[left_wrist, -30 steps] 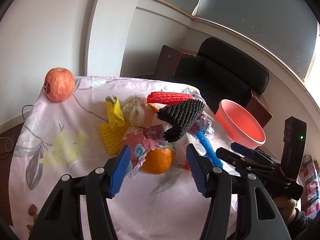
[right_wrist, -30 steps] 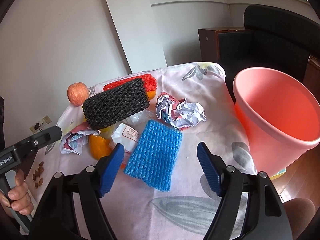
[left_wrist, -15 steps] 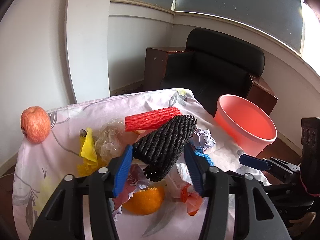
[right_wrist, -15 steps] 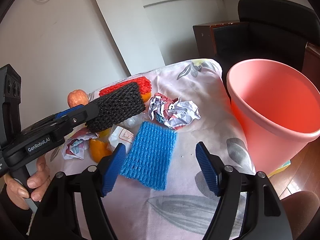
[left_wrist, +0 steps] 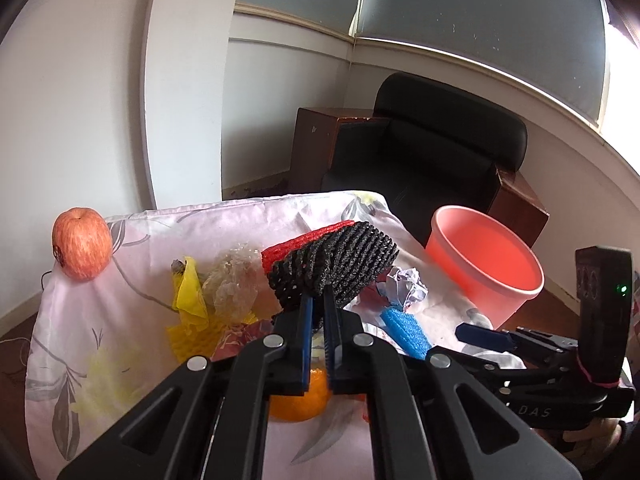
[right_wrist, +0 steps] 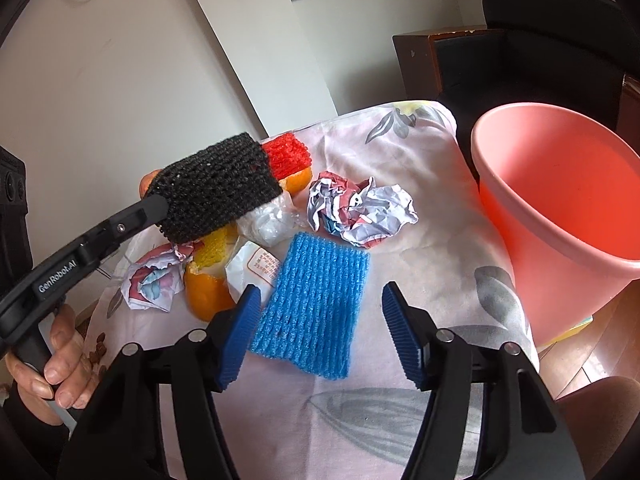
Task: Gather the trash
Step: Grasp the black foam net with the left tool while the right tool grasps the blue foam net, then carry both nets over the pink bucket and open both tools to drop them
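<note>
Lifting a black foam net off the pile, toward the pink bucket.

The left gripper (left_wrist: pixel 316 308) is clamped on the black foam net (left_wrist: pixel 340 264); carry it level over the pink bucket (right_wrist: pixel 560 200) rim before letting go, since it flops. The right gripper (right_wrist: pixel 316 328) hangs spread apart over the blue foam net (right_wrist: pixel 316 304), beside the bucket. Its partner's arm reads "GenRobot.AI"; a white wrapper (right_wrist: pixel 256 268) bears small unreadable print.

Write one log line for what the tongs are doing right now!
left tongs: shut on black foam net, lifted | right tongs: open over blue foam net | pink bin: empty
</note>
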`<action>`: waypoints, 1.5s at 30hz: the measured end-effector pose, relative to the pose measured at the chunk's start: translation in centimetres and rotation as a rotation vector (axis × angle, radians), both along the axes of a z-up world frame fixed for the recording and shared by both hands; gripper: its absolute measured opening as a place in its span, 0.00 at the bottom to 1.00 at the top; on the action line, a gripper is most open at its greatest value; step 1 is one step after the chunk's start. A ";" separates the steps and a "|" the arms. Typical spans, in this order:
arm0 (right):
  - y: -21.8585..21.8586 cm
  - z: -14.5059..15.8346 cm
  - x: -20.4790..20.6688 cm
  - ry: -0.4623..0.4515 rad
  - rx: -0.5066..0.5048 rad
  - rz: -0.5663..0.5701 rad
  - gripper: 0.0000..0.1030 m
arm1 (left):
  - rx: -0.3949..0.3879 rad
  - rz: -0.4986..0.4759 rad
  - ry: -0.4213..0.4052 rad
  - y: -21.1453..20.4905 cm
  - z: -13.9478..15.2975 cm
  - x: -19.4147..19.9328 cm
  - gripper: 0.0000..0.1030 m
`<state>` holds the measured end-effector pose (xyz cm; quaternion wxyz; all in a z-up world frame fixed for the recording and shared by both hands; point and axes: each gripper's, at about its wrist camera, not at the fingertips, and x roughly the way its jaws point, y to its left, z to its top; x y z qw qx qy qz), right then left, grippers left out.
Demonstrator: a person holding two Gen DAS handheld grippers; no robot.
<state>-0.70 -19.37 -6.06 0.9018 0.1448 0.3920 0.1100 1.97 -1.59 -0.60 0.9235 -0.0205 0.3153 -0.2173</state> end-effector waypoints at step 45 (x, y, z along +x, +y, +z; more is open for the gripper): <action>-10.0 4.4 -3.7 -0.143 0.080 -0.254 0.08 | -0.142 -0.143 0.027 -6.0 3.5 -1.4 0.04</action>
